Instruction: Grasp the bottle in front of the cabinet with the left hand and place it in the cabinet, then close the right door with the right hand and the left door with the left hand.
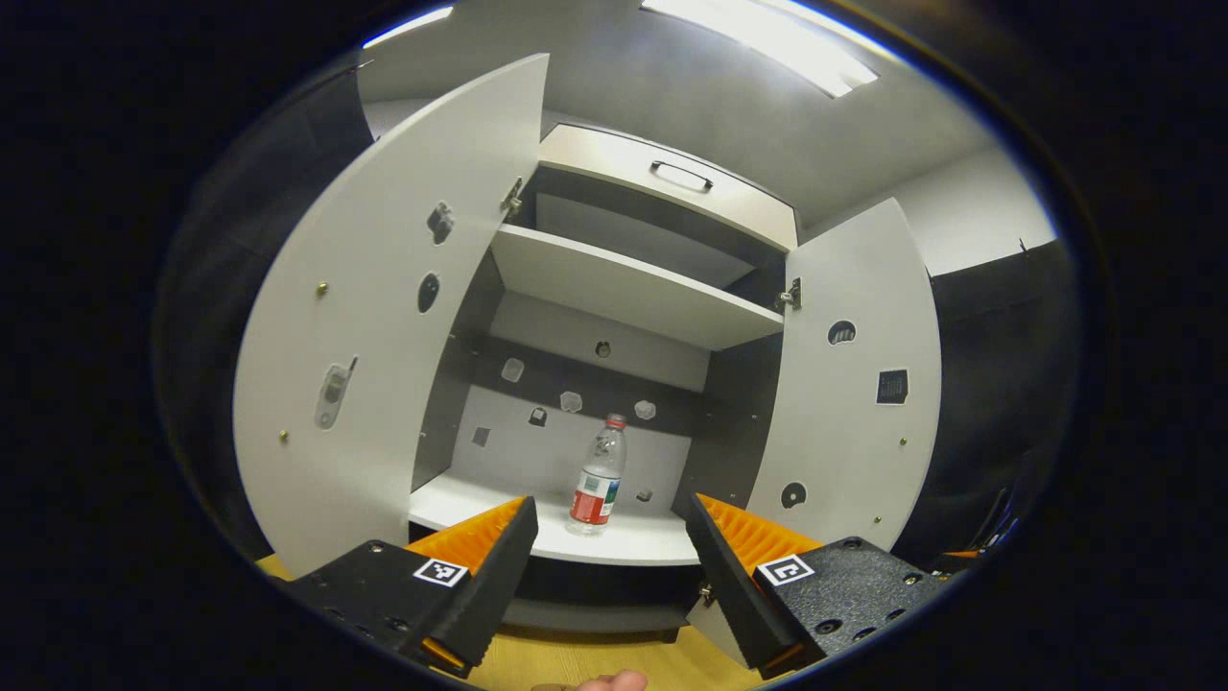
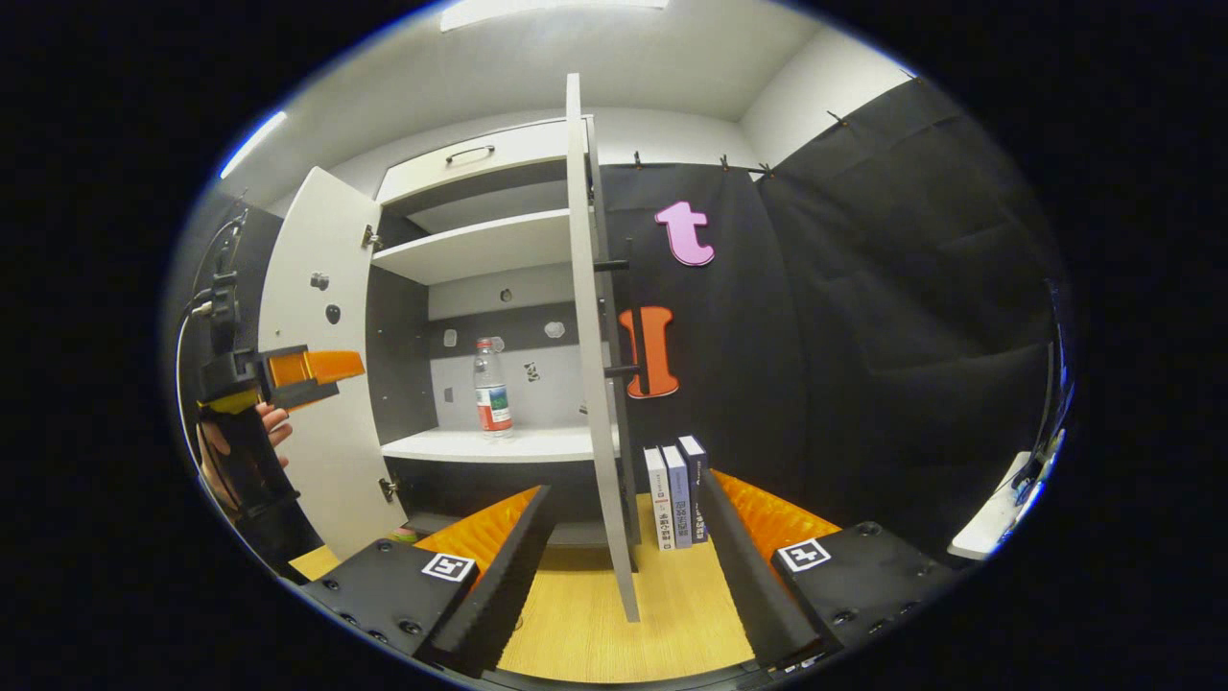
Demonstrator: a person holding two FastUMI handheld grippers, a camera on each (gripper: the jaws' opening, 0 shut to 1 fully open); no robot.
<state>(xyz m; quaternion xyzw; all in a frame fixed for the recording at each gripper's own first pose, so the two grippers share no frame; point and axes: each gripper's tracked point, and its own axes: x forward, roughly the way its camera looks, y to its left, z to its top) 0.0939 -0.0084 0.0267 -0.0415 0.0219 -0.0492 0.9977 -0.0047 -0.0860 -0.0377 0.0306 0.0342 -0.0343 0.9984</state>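
Bottle (image 2: pixel 491 388) upright on cabinet shelf (image 2: pixel 499 445), so right door (image 2: pixel 597 365) next: edge-on dead ahead between right tool (image 2: pixel 622 523) fingers, jaws apart, empty.

We find no legible text. The bottle (image 1: pixel 599 477) carries a red and white label, lower centre of the left gripper view, its print too small to read. In the right gripper view, lower centre, three books (image 2: pixel 676 496) show spine lettering too blurred to make out.
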